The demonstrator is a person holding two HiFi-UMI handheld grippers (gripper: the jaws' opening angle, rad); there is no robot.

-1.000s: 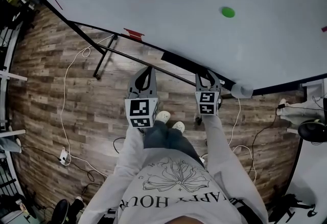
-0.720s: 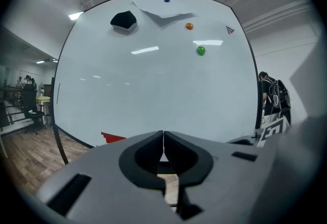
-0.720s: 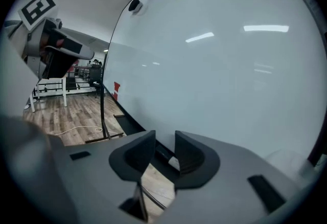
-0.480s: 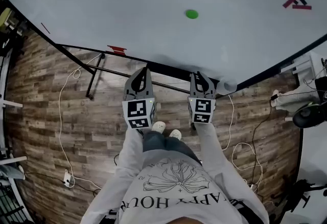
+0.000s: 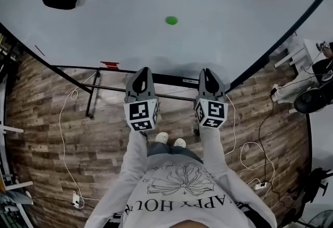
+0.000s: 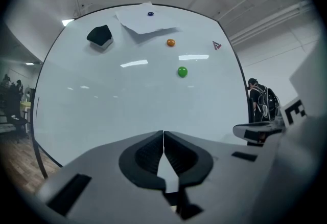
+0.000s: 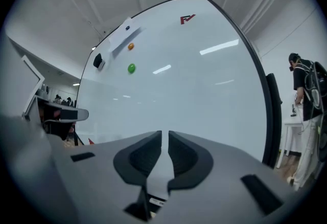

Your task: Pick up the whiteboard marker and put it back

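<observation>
Now the right tongs (image 7: 164, 135), having just been closing, clamp the pale whiteboard marker (image 7: 158, 179) in front of the whiteboard (image 7: 204, 90); the left tongs (image 6: 163, 135), facing it too, are pressed together, empty.

You have bright, even light from overhead, and the whiteboard (image 5: 218, 39) reads pale grey-white with no harsh contrast. In your head view a faint, soft shadow pools along its near edge, and the wood floor (image 5: 47, 117) at the left falls noticeably dimmer. Glare comes off the board as short white streaks (image 6: 134, 64) in the left gripper view, and again in the right gripper view. Both gripper views bulge like a fisheye, with the corners vignetted to black, and whatever sits nearest the lens goes soft and grey.
</observation>
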